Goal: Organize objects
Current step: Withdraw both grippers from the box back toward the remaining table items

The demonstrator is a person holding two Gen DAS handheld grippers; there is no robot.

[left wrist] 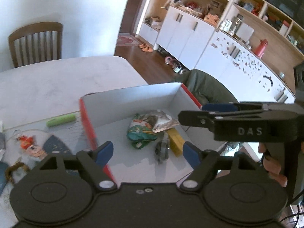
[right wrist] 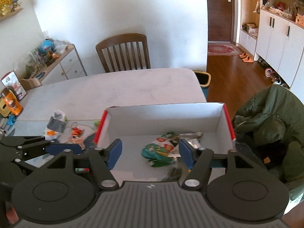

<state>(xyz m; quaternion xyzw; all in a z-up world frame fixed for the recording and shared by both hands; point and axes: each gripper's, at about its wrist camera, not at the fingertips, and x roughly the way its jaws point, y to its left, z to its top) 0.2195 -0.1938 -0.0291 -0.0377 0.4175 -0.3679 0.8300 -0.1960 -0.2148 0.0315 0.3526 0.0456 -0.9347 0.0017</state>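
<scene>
We hold our left gripper [left wrist: 147, 153] and our right gripper [right wrist: 150, 153] wide open and empty over the white box [right wrist: 161, 117], because the green snack bag [right wrist: 159, 153] already lies inside. The green tube [left wrist: 61, 120] and cartoon keychain [left wrist: 28, 142] wait on the table [left wrist: 47, 83] by the box's left side. The box's red wall [left wrist: 89, 127] stands between them and us.

Matt black plastic on left gripper [left wrist: 147, 152] and right gripper [right wrist: 150, 153], with smooth blue pads [right wrist: 114, 153] and shiny metal pivot pins. Matt white cardboard inside the box [right wrist: 163, 116], glossy red outside. Crinkled glossy foil on the green snack packet [right wrist: 158, 152]. Pale, stone-like matt tabletop [right wrist: 114, 87]. Varnished wood on the chair [right wrist: 123, 52] at 12 o'clock.
</scene>
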